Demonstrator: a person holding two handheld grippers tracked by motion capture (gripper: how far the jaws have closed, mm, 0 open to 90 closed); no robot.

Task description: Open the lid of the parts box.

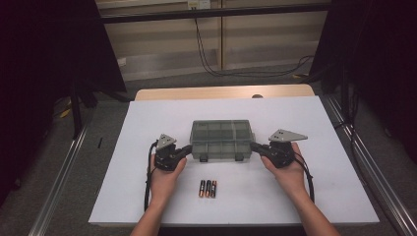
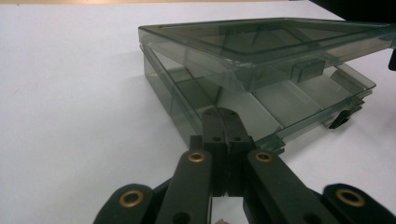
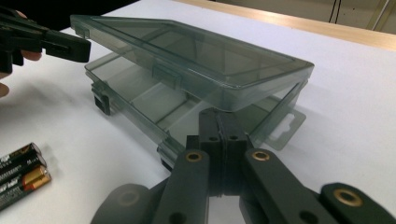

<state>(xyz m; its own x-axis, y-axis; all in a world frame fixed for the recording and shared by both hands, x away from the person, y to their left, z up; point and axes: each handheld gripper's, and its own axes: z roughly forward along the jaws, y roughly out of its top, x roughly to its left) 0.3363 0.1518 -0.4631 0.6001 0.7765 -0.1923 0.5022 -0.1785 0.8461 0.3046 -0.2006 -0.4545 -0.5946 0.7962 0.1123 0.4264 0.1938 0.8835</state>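
A smoky translucent compartment box [image 1: 222, 139] lies in the middle of the white table top [image 1: 147, 123]. Its lid [image 2: 261, 42] stands slightly raised at the front, leaving a gap over the base [image 2: 289, 98]. My left gripper [image 1: 188, 149] is shut, and its joined tips [image 2: 224, 114] sit at the box's front left corner, at the gap under the lid. At the front right corner my right gripper [image 1: 254, 146] is also shut, its tips [image 3: 218, 114] just below the lid [image 3: 196, 51]. Neither gripper has anything between its jaws. The left gripper [image 3: 70, 46] touches the lid's far corner in the right gripper view.
Three batteries [image 1: 208, 188] lie side by side in front of the box, between the person's hands; they also appear as batteries [image 3: 18, 175] at the lower left of the right gripper view. Dark latches [image 1: 203, 158] hang on the box's front wall. A wooden edge [image 1: 221, 92] runs behind the white top.
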